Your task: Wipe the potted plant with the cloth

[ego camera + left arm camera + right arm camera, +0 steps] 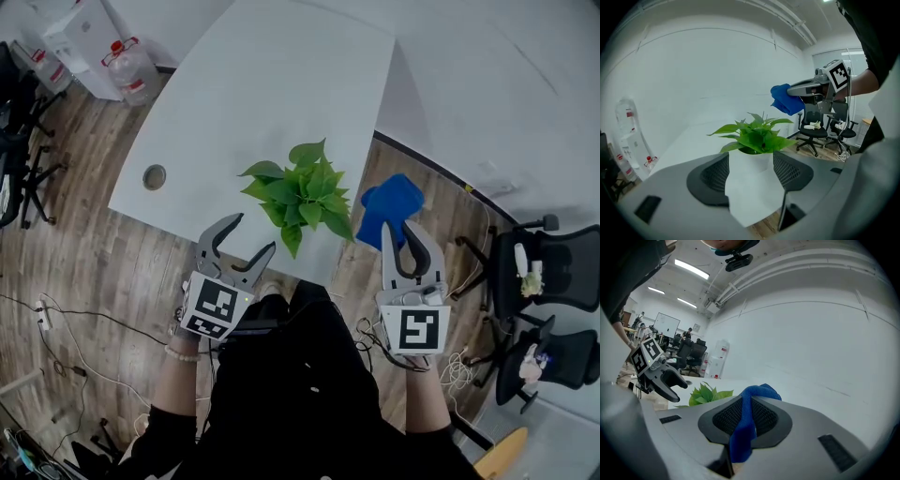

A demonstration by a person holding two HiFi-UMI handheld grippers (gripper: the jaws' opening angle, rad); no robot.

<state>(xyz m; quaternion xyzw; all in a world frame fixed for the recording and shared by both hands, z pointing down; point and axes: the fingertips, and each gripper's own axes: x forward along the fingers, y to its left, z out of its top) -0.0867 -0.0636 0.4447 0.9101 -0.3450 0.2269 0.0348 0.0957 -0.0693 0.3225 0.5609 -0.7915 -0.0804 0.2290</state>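
Beside the potted plant [302, 192], right gripper [400, 232] clamps cloth [387, 200].

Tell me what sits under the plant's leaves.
A white pot on the white table, seen between the open jaws of the left gripper. The leaves cover its soil.

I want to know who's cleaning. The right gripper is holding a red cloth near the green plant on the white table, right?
Not quite. The cloth is blue, not red. The right gripper view shows the right gripper shut on it, near the green plant on the white table.
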